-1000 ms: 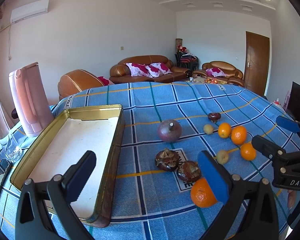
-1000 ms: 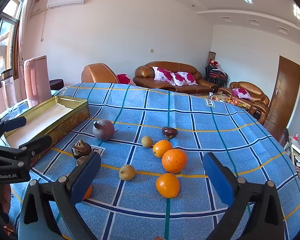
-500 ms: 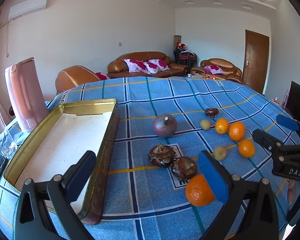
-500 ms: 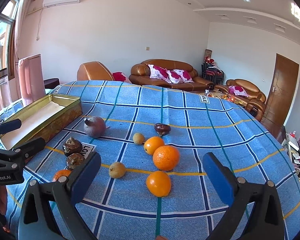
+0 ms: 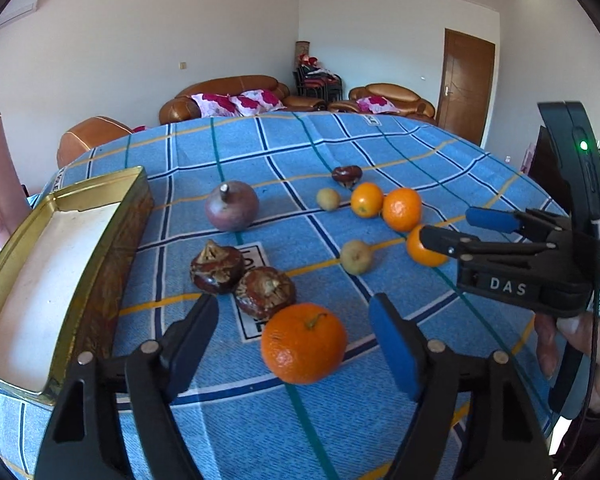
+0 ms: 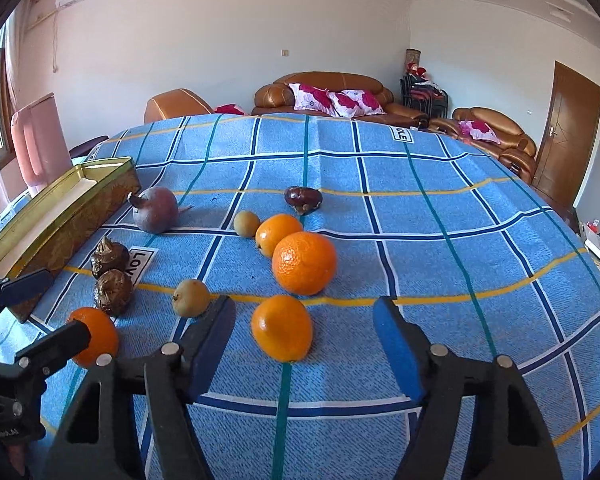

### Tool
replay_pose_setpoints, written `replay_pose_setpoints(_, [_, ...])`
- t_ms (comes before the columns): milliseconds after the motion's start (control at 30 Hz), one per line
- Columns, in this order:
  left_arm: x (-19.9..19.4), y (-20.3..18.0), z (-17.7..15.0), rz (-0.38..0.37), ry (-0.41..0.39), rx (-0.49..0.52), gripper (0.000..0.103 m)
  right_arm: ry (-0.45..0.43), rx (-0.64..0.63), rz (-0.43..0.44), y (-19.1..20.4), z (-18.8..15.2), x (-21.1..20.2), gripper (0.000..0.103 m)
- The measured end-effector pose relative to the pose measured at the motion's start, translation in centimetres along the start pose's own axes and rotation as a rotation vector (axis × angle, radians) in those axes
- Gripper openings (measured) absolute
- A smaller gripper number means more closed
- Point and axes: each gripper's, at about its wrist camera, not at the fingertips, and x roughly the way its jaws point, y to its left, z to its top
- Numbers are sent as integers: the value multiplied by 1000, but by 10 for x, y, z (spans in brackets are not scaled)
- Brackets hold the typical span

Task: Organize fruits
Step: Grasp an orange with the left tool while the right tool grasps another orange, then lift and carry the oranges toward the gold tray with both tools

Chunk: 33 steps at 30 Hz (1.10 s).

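Fruits lie scattered on the blue checked tablecloth [image 5: 380,152]. My left gripper [image 5: 296,336] is open, its fingers on either side of a near orange [image 5: 303,343], not touching it. Two brown mangosteens [image 5: 265,291] lie just beyond, with a purple round fruit [image 5: 231,205] farther back. My right gripper [image 6: 305,340] is open around another orange [image 6: 282,327]. A larger orange [image 6: 304,262], a third orange [image 6: 278,233], two small yellow-green fruits [image 6: 191,297] and a dark brown fruit [image 6: 303,198] lie beyond it. The right gripper also shows in the left wrist view [image 5: 452,228].
An open gold tin tray [image 5: 66,268] with a white bottom stands at the left of the table. A pink kettle [image 6: 40,140] stands behind it. Sofas [image 6: 332,96] and a brown door [image 6: 568,136] are beyond the table's far edge.
Both grippers have moved forward and down toward the table. The left gripper now straddles the near orange; the right gripper now straddles the closest orange of the right group.
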Motion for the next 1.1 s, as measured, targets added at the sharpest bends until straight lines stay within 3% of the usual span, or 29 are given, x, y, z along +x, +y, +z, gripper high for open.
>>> replay_pose_setpoints(133, [9,0,-3,-24,59,-2,58,57,-2,10,2,0,11,64])
replay_pose_setpoints(300, [19,1,-3,-49,113,-1,58,112,-15,25,4,-1,21,52])
replay_pose_setpoints(367, [24,4,-3,-61,138,-16,51,128,-12,40,4,-1,25,47])
replay_pose_setpoints(433, [26,9,-2,-91,146,-45,51,133,-5,46,3,-1,25,38])
replay_pose_setpoints(667, [23,12,-3,-98,126,-66,50,83,-15,57,6,0,17,38])
replay_pose_setpoints(1100, [0,19,-2,-94,9,-95,50,-28,-46,86,11,1,-5,38])
